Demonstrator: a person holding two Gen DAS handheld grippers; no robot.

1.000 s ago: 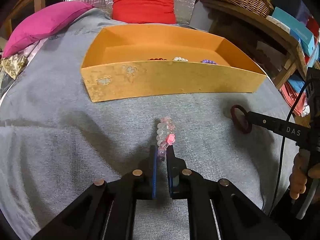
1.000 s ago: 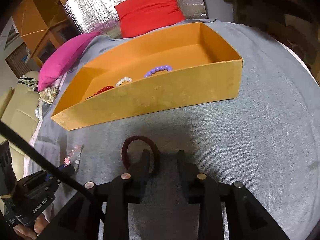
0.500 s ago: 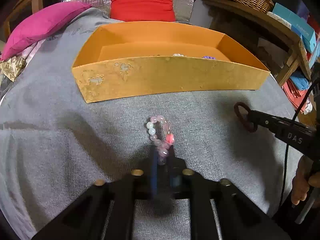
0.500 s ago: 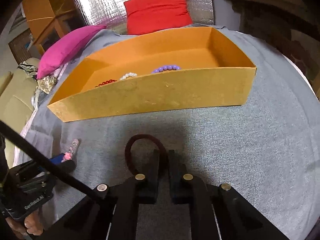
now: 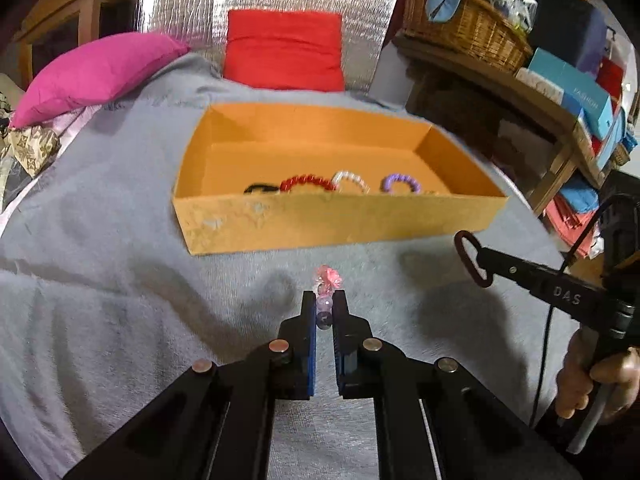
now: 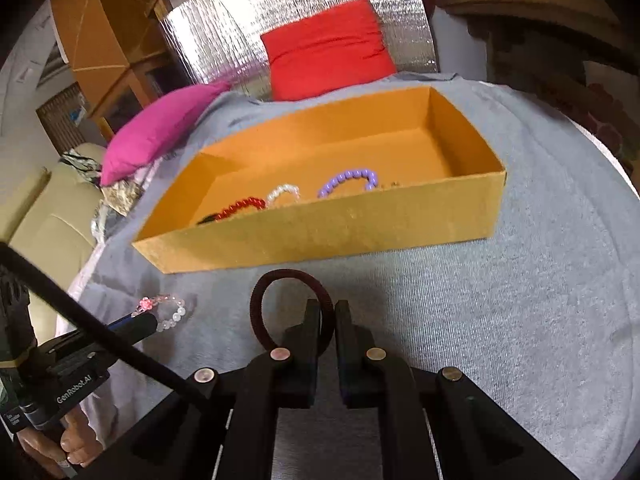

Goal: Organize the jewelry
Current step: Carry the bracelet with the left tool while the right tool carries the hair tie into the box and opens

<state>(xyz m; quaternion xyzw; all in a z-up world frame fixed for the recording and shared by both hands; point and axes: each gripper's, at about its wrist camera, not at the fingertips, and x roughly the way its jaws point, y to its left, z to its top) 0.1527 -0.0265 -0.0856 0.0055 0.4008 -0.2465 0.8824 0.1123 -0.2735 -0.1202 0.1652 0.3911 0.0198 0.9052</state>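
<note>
Over a grey-blanketed bed point(image 5: 120, 280), left hand-held gripper point(image 5: 324, 308) clamped on a pink beaded bracelet point(image 5: 327, 280), right hand-held gripper point(image 6: 328, 316) clamped on a dark hair band point(image 6: 280, 280). Best lifted clear above the orange tray's near wall point(image 5: 340, 220), then released beside the bracelets inside point(image 5: 348, 184); open room ahead.

Matt cardboard box point(image 5: 336, 220) on rough grey cloth point(image 5: 120, 280); glossy beads point(image 5: 308, 183).
</note>
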